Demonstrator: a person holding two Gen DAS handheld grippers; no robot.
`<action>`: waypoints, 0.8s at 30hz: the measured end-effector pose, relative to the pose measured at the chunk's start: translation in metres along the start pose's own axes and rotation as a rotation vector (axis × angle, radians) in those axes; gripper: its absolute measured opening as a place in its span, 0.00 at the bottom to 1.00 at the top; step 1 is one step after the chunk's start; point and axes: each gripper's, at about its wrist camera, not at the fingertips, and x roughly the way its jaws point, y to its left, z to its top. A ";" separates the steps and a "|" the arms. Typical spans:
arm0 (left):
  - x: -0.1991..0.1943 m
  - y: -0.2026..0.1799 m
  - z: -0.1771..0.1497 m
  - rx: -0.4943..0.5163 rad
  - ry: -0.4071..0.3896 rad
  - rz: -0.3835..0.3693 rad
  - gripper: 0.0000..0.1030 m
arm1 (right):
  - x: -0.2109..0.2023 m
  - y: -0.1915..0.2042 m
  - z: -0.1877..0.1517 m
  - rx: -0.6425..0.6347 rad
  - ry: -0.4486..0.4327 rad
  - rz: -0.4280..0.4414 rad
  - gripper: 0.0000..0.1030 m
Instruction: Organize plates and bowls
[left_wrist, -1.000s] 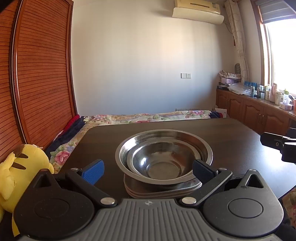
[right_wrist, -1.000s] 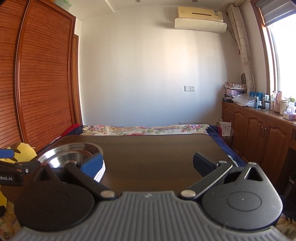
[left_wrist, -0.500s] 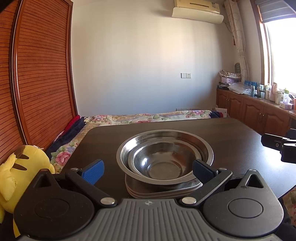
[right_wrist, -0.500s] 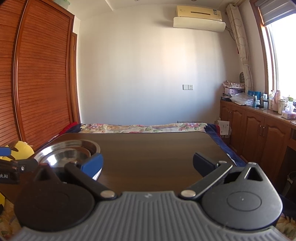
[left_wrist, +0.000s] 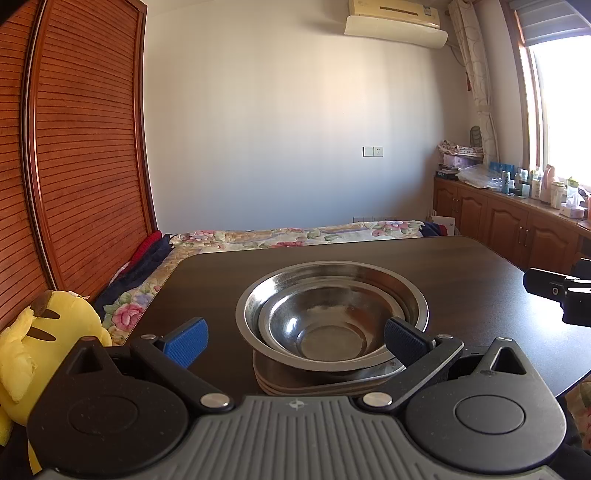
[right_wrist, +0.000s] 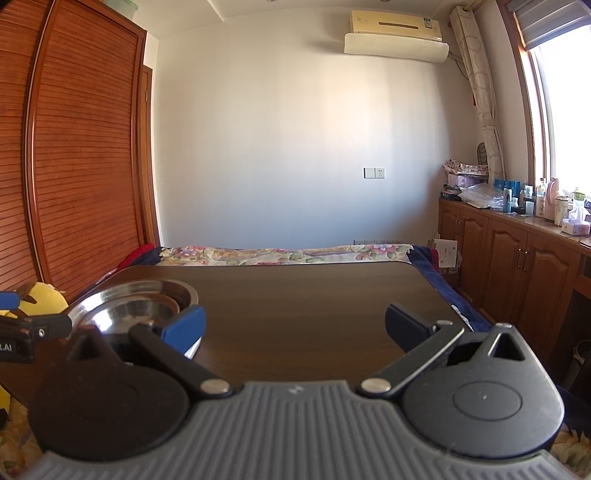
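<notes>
Little has shifted: nested bowls (left_wrist: 332, 317) are framed on plates (left_wrist: 325, 384) by the wide-open, empty left gripper (left_wrist: 295, 338); the right gripper (right_wrist: 295, 328) is likewise spread, empty.

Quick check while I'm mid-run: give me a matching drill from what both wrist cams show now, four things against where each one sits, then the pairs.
Things:
1. small bowl
2. big bowl
3. plates
4. plush toy

Places:
A. off the table's left edge
B. bottom of the pile, on the table
C. nested inside another bowl
D. on the plates, holding a bowl

Pairs: 1-C, 2-D, 3-B, 4-A

Both tongs, left and right, are open and hold nothing.
</notes>
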 end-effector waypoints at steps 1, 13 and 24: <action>0.000 0.000 0.001 0.000 0.000 -0.001 1.00 | 0.000 0.000 0.000 0.001 0.000 -0.001 1.00; -0.001 -0.001 0.002 0.003 -0.001 -0.003 1.00 | 0.001 -0.003 0.000 0.008 0.001 -0.002 1.00; 0.000 -0.001 0.001 0.002 0.003 -0.003 1.00 | 0.000 -0.004 -0.001 0.006 0.001 -0.003 1.00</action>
